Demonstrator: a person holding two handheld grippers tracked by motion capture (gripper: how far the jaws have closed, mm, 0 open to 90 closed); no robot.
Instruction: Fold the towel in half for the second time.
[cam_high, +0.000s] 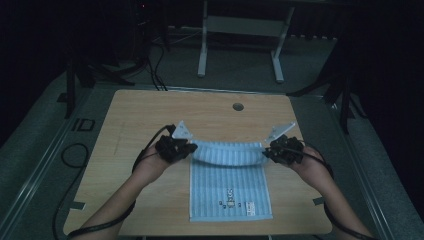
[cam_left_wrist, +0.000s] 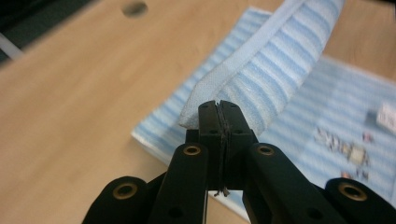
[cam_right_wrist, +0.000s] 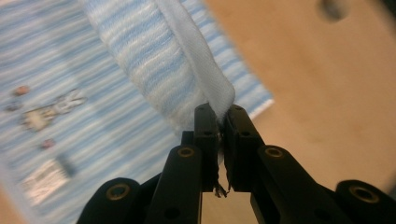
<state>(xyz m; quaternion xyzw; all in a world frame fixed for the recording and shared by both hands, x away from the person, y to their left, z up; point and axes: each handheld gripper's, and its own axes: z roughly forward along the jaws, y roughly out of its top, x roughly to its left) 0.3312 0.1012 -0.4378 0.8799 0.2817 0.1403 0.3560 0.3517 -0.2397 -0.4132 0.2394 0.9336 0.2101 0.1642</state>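
Now left tool (cam_high: 186, 148) and right tool (cam_high: 268, 150) clamping towel (cam_high: 230, 192) corners, far edge lifted

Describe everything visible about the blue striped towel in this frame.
The light-blue and white striped terry towel lies on the wooden table, its near part flat, with small printed motifs and a label near the near edge. Its far edge, hemmed in plain pale blue, is lifted and sags between the two far corners, one pinched by the left gripper, the other by the right gripper, folding toward the person.
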